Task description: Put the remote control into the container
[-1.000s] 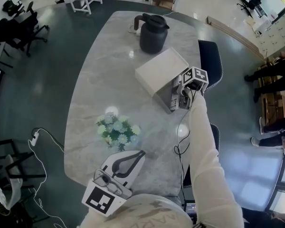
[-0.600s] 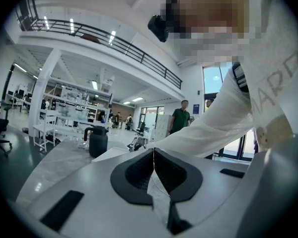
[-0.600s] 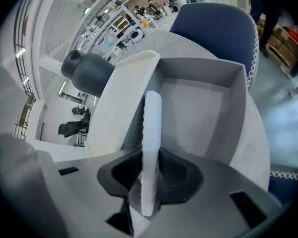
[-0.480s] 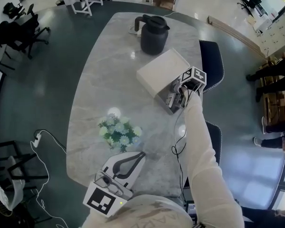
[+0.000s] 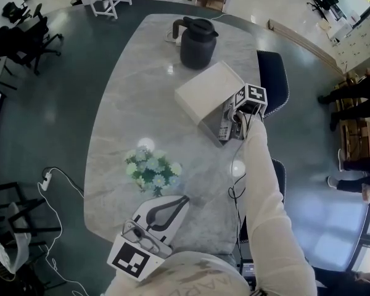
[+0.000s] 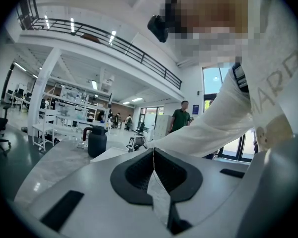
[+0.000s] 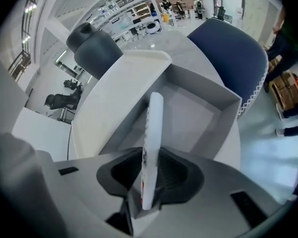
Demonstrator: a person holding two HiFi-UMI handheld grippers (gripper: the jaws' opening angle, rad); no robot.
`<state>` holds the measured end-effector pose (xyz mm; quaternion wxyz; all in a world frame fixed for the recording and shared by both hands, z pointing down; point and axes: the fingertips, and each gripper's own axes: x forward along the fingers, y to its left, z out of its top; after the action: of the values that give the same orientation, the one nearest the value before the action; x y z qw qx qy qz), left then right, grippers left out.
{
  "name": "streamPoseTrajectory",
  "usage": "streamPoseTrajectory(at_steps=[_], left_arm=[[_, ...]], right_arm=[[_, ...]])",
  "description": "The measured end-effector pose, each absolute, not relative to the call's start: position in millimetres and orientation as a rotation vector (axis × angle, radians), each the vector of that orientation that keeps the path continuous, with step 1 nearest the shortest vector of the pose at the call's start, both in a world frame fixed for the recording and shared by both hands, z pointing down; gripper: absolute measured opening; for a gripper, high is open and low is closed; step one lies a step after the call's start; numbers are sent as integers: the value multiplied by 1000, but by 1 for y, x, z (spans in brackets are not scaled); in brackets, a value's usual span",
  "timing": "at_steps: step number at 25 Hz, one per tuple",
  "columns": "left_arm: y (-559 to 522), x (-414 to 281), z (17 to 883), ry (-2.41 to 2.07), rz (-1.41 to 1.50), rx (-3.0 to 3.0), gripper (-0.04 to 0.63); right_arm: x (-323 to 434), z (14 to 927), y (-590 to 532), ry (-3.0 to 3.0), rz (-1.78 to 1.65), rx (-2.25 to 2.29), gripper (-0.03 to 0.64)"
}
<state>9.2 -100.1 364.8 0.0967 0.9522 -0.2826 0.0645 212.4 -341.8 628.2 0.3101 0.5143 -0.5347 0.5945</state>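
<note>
The remote control (image 7: 154, 118) stands on edge in the right tool (image 7: 151, 150), its long axis aimed steeply down into the open container (image 7: 188, 83) near the pale marble tabletop's (image 5: 129, 103) right edge. The jaws grip it and have just eased wider. A black jug (image 5: 196, 42) and a blue chair (image 5: 272, 79) stand near. The left tool (image 6: 153, 150) is closed and empty.

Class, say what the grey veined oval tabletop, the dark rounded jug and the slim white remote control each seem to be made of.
Grey veined oval tabletop: polished stone or stone-look laminate; pale veining, glossy light spots.
Dark rounded jug: matte plastic or coated metal; only dull highlights.
Slim white remote control: probably smooth moulded plastic; even white, soft sheen.
</note>
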Motion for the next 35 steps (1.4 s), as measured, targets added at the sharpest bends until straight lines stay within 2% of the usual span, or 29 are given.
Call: streamPoseTrajectory(at_steps=[4,7,8,19,27,35], left_arm=[[-100,10,364,-837,185,2821,14],[-99,10,365,-836,190,2819,14],[-99,10,365,-835,193,2819,14],[-98,8,363,-849,193,2826,14],[-80,17,352,-770,157,2884,14],[-54,19,341,-722,141,2911,14]], right_arm=[[223,626,-339,-1380,1590,1373,110],[230,630,-335,-1331,1637,1409,24],[229,631,-335,-1330,1656,1420,17],[211,618,-346,-1528,1548,1430,17],[185,529,-328,-2165,1006,1569,17],[158,423,-239,-2478,600,1696,18]])
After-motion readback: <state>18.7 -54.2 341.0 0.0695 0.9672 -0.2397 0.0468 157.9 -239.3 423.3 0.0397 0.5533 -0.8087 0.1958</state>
